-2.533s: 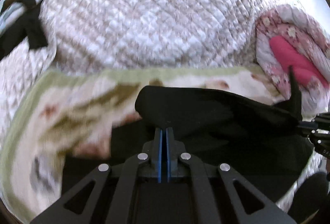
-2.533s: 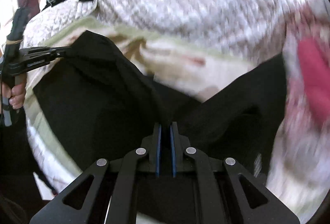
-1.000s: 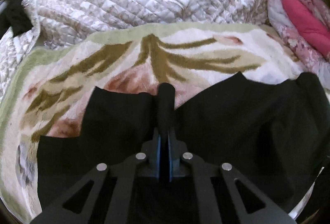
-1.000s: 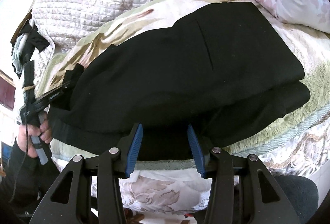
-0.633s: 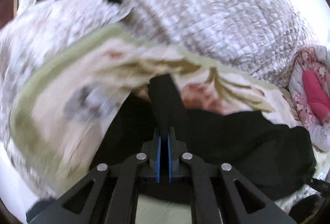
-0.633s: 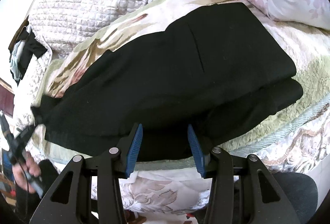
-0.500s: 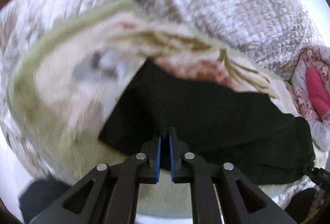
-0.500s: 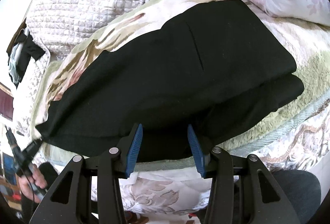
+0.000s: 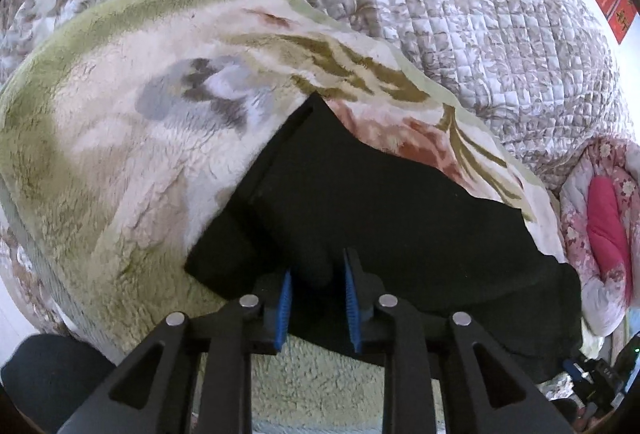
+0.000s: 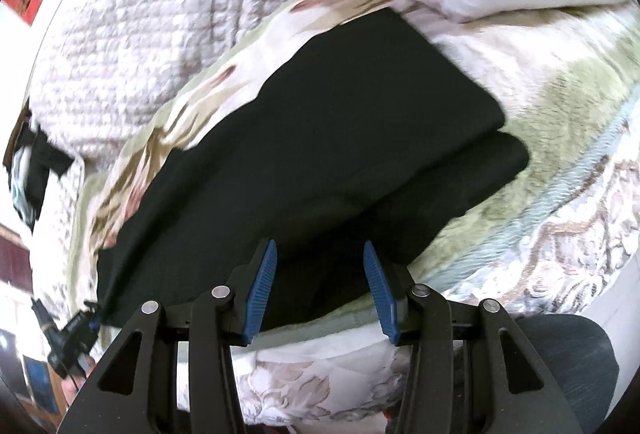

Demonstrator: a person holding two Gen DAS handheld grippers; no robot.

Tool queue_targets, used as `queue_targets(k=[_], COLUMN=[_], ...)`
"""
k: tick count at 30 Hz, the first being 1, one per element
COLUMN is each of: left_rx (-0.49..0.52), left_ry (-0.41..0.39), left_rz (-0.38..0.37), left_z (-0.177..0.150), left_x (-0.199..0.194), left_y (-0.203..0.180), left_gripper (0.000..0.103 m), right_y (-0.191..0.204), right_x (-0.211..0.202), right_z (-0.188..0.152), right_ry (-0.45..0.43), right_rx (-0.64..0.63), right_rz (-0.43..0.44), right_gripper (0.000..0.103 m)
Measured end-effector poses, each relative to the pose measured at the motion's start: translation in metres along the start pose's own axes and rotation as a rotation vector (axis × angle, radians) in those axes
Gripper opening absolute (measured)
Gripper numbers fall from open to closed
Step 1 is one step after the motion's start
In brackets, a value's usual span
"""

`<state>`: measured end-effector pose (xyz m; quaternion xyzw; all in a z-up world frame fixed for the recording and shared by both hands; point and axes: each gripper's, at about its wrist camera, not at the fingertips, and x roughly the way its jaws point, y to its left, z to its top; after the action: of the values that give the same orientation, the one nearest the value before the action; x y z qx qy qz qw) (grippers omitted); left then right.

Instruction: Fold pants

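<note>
The black pants (image 9: 380,214) lie folded lengthwise on a floral fleece blanket (image 9: 120,134). One end points to the far left in the left wrist view. My left gripper (image 9: 318,294) sits at the near edge of that end. Its jaws are opening, and a ridge of black cloth stands loose between the blue pads (image 9: 285,298). In the right wrist view the pants (image 10: 340,114) run from the lower left to a doubled end at the right. My right gripper (image 10: 320,290) hovers open over their near edge, gripping nothing. The left gripper (image 10: 76,326) shows small at the far left.
A quilted bedspread (image 9: 460,14) is heaped behind the blanket. A pink floral duvet (image 9: 600,214) lies at the right. Dark clothing (image 10: 40,162) hangs at the far left. The bed's edge and a person's knee (image 10: 560,362) are close below the right gripper.
My left gripper swung left with the pants' end, laid it flat, and its pads have parted from the cloth. The right gripper stayed open and shifted a little.
</note>
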<state>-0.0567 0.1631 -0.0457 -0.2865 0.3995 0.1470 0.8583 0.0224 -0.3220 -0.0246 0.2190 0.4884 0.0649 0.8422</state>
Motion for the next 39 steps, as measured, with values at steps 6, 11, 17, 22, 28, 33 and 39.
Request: queue_targets(k=[6, 11, 17, 22, 28, 33, 39], left_rx=[0.034, 0.049, 0.051, 0.062, 0.04, 0.036, -0.001], left_ry=[-0.016, -0.022, -0.034, -0.071, -0.004, -0.041, -0.143], left_rz=[0.018, 0.023, 0.023, 0.031, 0.065, 0.085, 0.205], left_z=[0.004, 0.009, 0.017, 0.016, 0.002, 0.007, 0.02], left_x=[0.003, 0.003, -0.005, -0.022, -0.003, -0.017, -0.042], left_y=[-0.004, -0.005, -0.008, -0.004, 0.008, 0.011, 0.026], left_gripper=[0.012, 0.011, 0.007, 0.007, 0.007, 0.012, 0.011], right_y=[-0.005, -0.011, -0.018, -0.022, -0.034, -0.031, -0.032], right_x=[-0.003, -0.005, -0.028, -0.045, -0.022, -0.035, -0.067], right_z=[0.012, 0.025, 0.035, 0.031, 0.025, 0.028, 0.029], right_ry=[-0.057, -0.139, -0.21, -0.212, -0.118, -0.139, -0.284], right_rx=[0.024, 0.075, 0.136, 0.125, 0.15, 0.109, 0.08], right_rz=[0.004, 0.01, 0.083, 0.038, -0.029, -0.091, -0.266], right_gripper=[0.046, 0.046, 0.002, 0.002, 0.003, 0.018, 0.023])
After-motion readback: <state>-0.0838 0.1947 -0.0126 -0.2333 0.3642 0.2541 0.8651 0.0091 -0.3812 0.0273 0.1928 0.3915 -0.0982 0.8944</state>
